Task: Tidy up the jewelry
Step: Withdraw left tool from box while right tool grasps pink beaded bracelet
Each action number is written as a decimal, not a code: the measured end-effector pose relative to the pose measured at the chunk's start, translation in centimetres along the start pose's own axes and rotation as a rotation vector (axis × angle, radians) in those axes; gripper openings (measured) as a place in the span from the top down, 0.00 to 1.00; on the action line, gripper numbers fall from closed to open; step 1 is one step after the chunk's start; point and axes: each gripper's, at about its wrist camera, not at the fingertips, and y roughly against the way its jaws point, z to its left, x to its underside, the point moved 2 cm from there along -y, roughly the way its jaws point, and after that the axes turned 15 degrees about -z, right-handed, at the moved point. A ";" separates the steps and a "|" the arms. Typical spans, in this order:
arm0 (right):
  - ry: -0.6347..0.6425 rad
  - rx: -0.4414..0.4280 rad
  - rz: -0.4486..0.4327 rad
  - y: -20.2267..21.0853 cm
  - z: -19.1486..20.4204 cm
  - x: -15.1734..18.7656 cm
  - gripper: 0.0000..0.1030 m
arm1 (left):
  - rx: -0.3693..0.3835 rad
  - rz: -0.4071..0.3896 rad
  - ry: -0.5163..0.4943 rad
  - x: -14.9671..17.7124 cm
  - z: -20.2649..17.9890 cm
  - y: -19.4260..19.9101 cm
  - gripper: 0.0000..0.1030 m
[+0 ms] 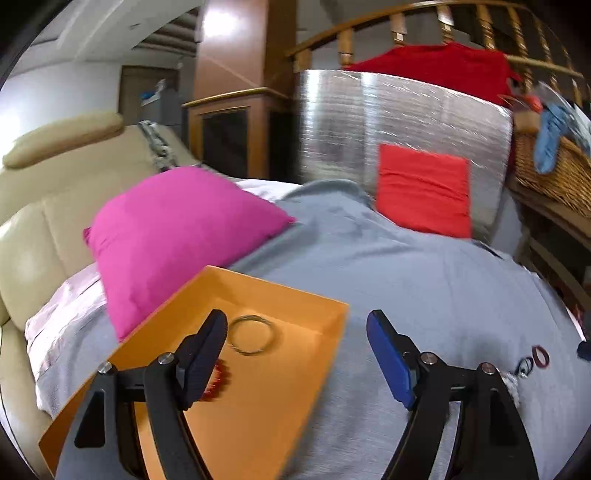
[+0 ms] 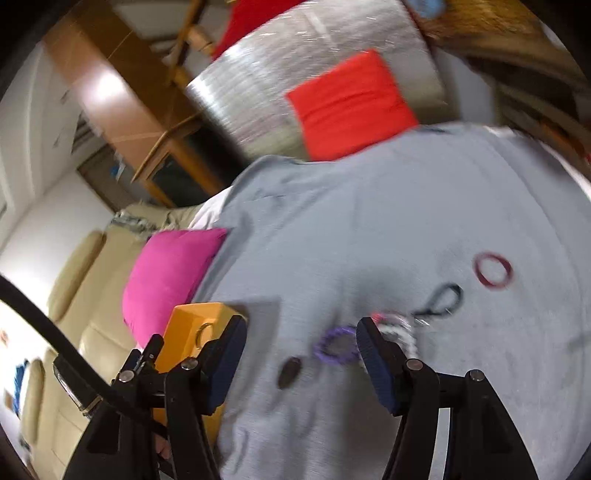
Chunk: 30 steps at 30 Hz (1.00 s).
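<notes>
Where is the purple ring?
In the right wrist view, the purple ring lies on the grey cloth, just left of the right finger, beside a dark oval piece.

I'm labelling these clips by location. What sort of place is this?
Most likely a lived-in home living room: a cream leather sofa with a pink cushion, a wooden stair banister, and a wicker basket of odds and ends.

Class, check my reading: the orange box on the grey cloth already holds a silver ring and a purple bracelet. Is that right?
Not quite. Beside the silver ring in the orange box lies a red bracelet, as the left wrist view shows; the purple bracelet is on the grey cloth.
</notes>
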 end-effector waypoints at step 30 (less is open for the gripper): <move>-0.277 0.156 0.153 -11.6 -11.4 4.1 0.84 | 0.113 0.182 -0.195 5.5 -9.6 -2.4 0.24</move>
